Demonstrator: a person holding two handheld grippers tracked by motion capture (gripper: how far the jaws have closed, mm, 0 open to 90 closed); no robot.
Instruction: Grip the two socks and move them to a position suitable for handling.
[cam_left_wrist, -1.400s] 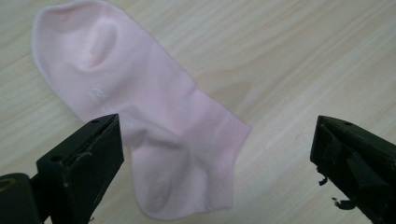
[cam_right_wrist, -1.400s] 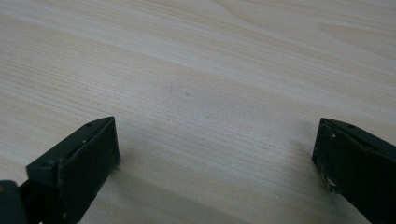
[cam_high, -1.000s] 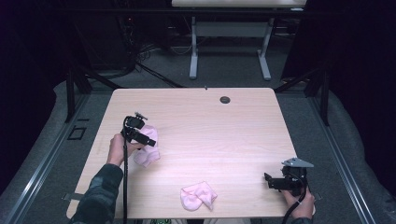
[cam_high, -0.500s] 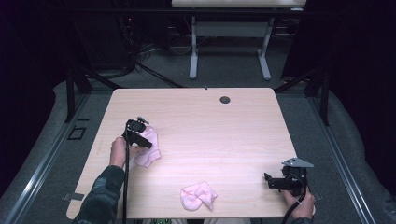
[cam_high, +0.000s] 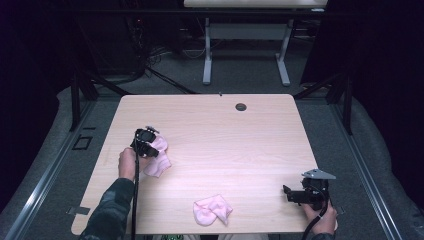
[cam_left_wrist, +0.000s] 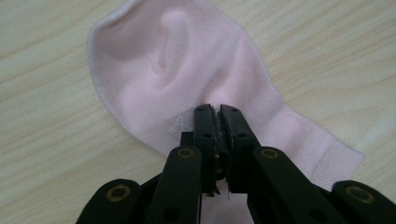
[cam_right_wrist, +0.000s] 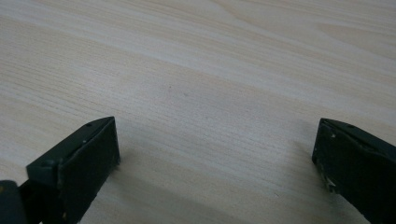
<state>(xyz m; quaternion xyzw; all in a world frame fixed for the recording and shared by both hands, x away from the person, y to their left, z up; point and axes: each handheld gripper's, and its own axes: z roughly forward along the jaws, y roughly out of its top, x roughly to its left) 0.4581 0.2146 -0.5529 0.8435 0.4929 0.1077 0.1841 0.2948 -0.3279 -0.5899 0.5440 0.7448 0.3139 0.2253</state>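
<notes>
A pink sock (cam_high: 159, 163) lies flat on the left part of the wooden table (cam_high: 225, 135). My left gripper (cam_high: 151, 148) points down onto it. In the left gripper view its jaws have just been closing and now stand together, pinching a fold of that sock (cam_left_wrist: 177, 60) at the tips (cam_left_wrist: 217, 112). A second pink sock (cam_high: 212, 210) lies crumpled near the table's front edge, apart from both grippers. My right gripper (cam_high: 286, 193) rests low at the front right, and in the right gripper view it (cam_right_wrist: 215, 149) stands wide open over bare wood.
A small dark grommet (cam_high: 241, 106) sits in the tabletop near the far edge. Beyond the table are a white desk frame (cam_high: 245, 55) and cables on a grey floor. The room around is dark.
The left gripper has come down a little onto the sock and its jaws have shut on the fabric. The right gripper and the front sock have not moved.
</notes>
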